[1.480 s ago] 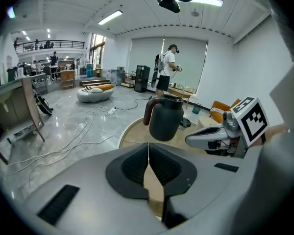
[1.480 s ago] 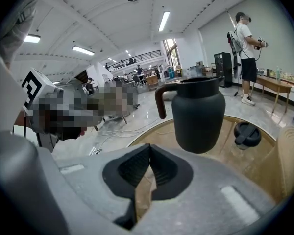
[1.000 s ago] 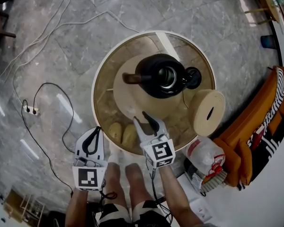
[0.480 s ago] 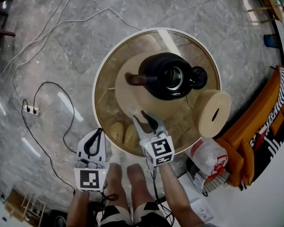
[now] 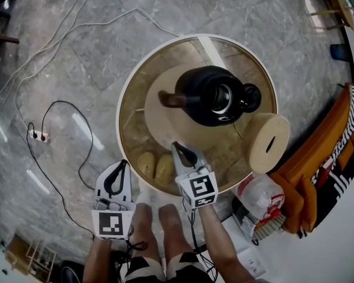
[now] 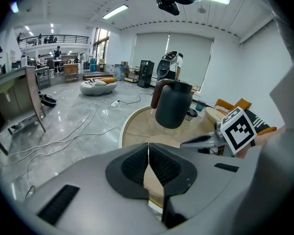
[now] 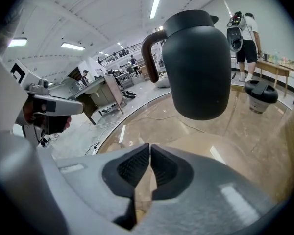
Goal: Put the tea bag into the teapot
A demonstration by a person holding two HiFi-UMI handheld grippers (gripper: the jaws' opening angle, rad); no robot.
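Observation:
A black teapot [image 5: 215, 96] with a brown handle stands open-topped in the middle of the round glass table [image 5: 121, 108]. Its black lid [image 5: 249, 97] lies just right of it. My right gripper [image 5: 176, 146] is over the table's near part, short of the teapot [image 7: 198, 62], jaws shut. I see nothing between its pads [image 7: 150, 146]. My left gripper [image 5: 119, 165] hangs off the table's near left edge, also shut and empty [image 6: 148, 146]. No tea bag is clearly visible.
A round straw box [image 5: 268, 141] with a slot sits at the table's right edge. Two tan rounded shapes [image 5: 155, 167] show under the glass. Cables and a power strip [image 5: 38, 136] lie on the floor at left. An orange sofa [image 5: 318, 175] and a plastic bag [image 5: 256, 193] are at right.
The right gripper's jaws stood open over the table and have closed. The left gripper has stayed where it was.

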